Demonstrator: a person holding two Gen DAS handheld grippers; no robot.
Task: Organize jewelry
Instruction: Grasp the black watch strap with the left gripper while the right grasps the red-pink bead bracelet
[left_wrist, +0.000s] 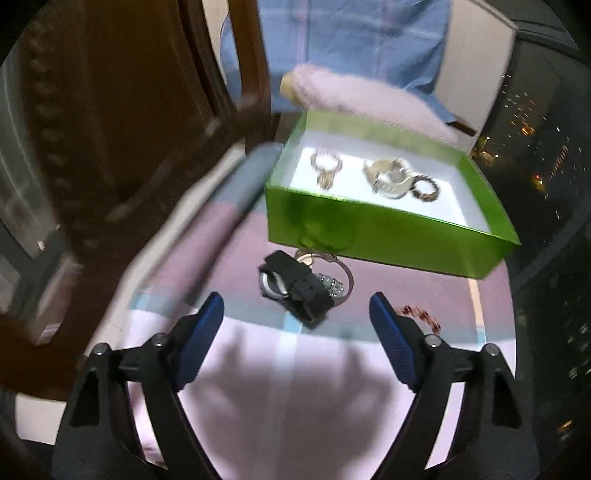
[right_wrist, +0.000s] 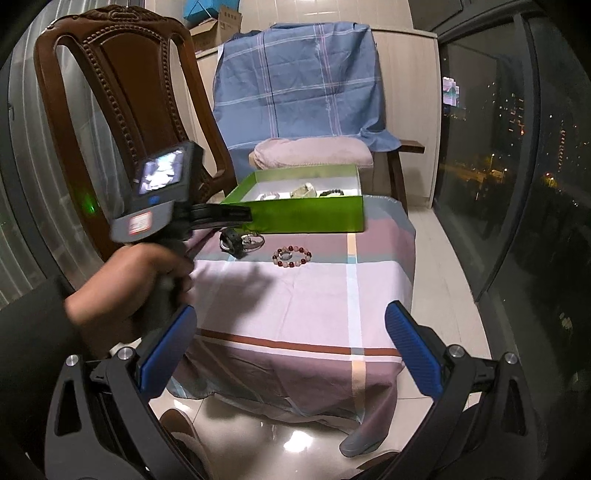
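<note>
A black watch (left_wrist: 295, 288) lies on the checked tablecloth (left_wrist: 295, 369) in front of an open green box (left_wrist: 369, 236), over a thin silver bangle (left_wrist: 345, 280). My left gripper (left_wrist: 296, 314) hovers open just short of the watch, with nothing between its blue pads. A red and pink bead bracelet (left_wrist: 421, 315) lies beside its right finger. Inside the box are a gold piece (left_wrist: 325, 168), a silver watch (left_wrist: 389, 177) and a dark bead bracelet (left_wrist: 424, 188). My right gripper (right_wrist: 291, 314) stands open and empty near the table's front edge, far from the bead bracelet (right_wrist: 291, 254) and the box (right_wrist: 306, 218).
A person's hand (right_wrist: 129, 288) holds the left gripper over the table's left side. A carved wooden chair (right_wrist: 122, 92) stands at the left. Behind the box is a seat with a pink cushion (right_wrist: 314, 153) and blue cloth (right_wrist: 303, 85). Glass windows (right_wrist: 517, 166) run along the right.
</note>
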